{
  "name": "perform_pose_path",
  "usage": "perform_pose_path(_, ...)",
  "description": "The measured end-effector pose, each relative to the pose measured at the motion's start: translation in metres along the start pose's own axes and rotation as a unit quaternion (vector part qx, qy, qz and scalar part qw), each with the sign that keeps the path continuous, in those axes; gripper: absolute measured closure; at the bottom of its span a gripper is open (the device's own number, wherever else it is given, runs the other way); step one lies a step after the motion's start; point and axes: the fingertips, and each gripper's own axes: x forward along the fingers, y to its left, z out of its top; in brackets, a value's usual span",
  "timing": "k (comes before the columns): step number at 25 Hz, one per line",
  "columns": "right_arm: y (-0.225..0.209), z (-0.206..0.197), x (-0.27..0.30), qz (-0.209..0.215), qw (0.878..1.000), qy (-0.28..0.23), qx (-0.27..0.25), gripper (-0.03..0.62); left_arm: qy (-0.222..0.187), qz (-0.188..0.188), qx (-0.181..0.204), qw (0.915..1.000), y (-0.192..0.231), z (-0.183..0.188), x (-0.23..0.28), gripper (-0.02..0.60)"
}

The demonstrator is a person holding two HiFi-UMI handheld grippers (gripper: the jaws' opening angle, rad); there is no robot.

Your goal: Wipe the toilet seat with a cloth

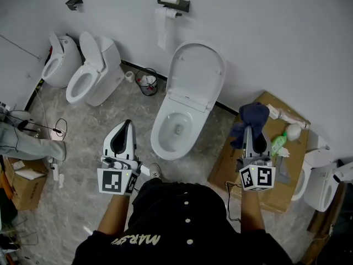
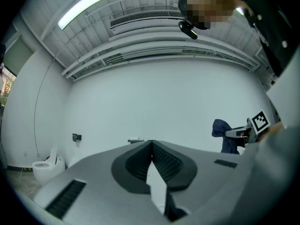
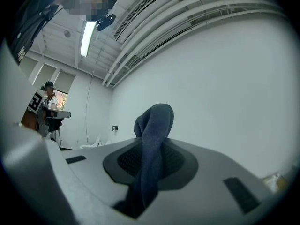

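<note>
The white toilet stands on the grey floor with its lid raised against the wall. There is open floor along its left side and a cardboard box close on its right. The dark blue cloth hangs bunched over the box's left edge, draped over and clamped between the jaws of the right gripper. The left gripper, jaws together on nothing, hovers over bare floor just beside the bowl's front left edge.

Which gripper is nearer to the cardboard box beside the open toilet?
Right. The right gripper, shut on the dark blue cloth, is over the cardboard box; the left gripper is on the other side of the open toilet, away from the box.
</note>
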Motion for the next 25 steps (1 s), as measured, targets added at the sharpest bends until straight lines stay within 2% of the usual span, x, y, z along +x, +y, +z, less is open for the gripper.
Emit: perform_pose_path(25,0.013,-0.008,0.015,0.026,1.0,0.016,0.001,0.522,-0.002,-0.002,0.001,1.0,-0.001,0.004,0.007,0.571)
